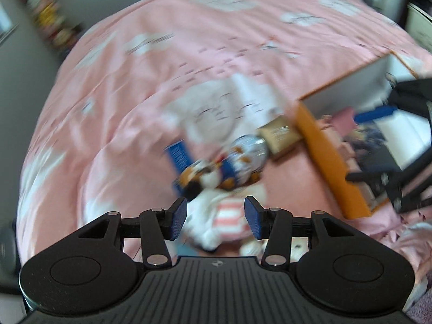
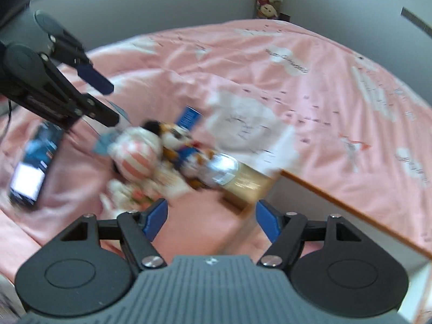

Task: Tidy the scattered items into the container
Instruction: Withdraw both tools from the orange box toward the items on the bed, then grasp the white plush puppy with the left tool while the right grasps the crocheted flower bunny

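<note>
- On the bed cover [image 2: 310, 102] a plush toy [image 2: 140, 154], a foil snack bag [image 2: 216, 167] and a small carton [image 2: 245, 186] lie in a row, touching.
- The carton sits against the corner of the open box [image 1: 332, 156].
- A booklet [image 2: 32, 164] lies well left of the plush.
- More items rest inside the box.

A: Any words you can make out?
B: None. The print on the pink bedspread [image 2: 310, 86] and the blue box [image 2: 190, 116] is too blurred to read.
</note>
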### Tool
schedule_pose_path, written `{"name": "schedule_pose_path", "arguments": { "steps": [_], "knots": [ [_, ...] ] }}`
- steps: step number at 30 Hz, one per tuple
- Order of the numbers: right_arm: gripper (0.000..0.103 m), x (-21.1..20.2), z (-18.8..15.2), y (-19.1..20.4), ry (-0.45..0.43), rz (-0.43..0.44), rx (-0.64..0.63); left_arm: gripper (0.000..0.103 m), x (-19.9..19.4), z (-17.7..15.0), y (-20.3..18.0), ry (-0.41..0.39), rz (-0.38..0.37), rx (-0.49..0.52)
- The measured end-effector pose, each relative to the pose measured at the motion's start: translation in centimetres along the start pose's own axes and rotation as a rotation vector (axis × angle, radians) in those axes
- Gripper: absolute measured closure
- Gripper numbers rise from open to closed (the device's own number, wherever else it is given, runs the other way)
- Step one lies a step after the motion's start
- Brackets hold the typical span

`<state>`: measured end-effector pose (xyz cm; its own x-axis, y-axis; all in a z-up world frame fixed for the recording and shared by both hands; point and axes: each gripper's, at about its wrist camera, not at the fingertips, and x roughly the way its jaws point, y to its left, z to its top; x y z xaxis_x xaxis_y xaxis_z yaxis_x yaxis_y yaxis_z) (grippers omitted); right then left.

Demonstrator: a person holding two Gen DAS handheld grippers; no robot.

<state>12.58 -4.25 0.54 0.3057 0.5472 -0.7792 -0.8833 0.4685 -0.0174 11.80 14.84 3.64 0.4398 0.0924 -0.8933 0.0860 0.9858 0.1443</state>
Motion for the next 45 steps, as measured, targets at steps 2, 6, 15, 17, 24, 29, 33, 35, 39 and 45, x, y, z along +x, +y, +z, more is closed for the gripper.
{"name": "schedule_pose_path", "arguments": {
  "steps": [2, 6, 15, 17, 24, 29, 33, 35, 39, 45],
  "knots": [
    [0.028, 1.0, 0.3, 0.7, -0.011, 0.022, 0.052, 0.048, -0.6, -0.7, 1.2, -0.012, 0.005, -0.06],
    [0.03, 3.4, 0.3, 1.2, 0.012, 0.087, 0.205, 0.048, -1.4, -2.4, 2.7, -0.029, 0.003, -0.172],
    [0.034, 7.1, -1.1, 5.2, 0.066, 0.133, 0.212, 0.048, -0.1, -5.8, 2.1, -0.028, -0.004, -0.367],
    [0.034, 7.8, -1.5, 5.5, 0.089, 0.136, 0.219, 0.048, 0.4, -6.4, 2.1, -0.028, -0.05, -0.416],
    [0.034, 9.2, -2.4, 4.8, 0.127, 0.14, 0.276, 0.048, 2.3, -7.8, 3.0, -0.04, -0.089, -0.579],
    [0.034, 10.5, -2.4, 5.1, 0.165, 0.151, 0.269, 0.045, 3.8, -8.3, 4.3, -0.04, -0.167, -0.745],
    [0.034, 11.4, -2.6, 5.2, 0.195, 0.158, 0.265, 0.042, 5.1, -7.9, 5.2, -0.005, -0.203, -0.865],
    [0.034, 11.7, -2.5, 5.1, 0.198, 0.164, 0.262, 0.042, 5.8, -7.6, 5.2, 0.017, -0.203, -0.889],
    [0.034, 12.5, -2.4, 5.1, 0.215, 0.176, 0.258, 0.04, 7.2, -7.3, 5.3, 0.05, -0.223, -0.943],
    [0.034, 13.7, -2.3, 5.3, 0.242, 0.187, 0.243, 0.031, 8.5, -6.6, 5.6, 0.078, -0.201, -0.981]
  ]
}}
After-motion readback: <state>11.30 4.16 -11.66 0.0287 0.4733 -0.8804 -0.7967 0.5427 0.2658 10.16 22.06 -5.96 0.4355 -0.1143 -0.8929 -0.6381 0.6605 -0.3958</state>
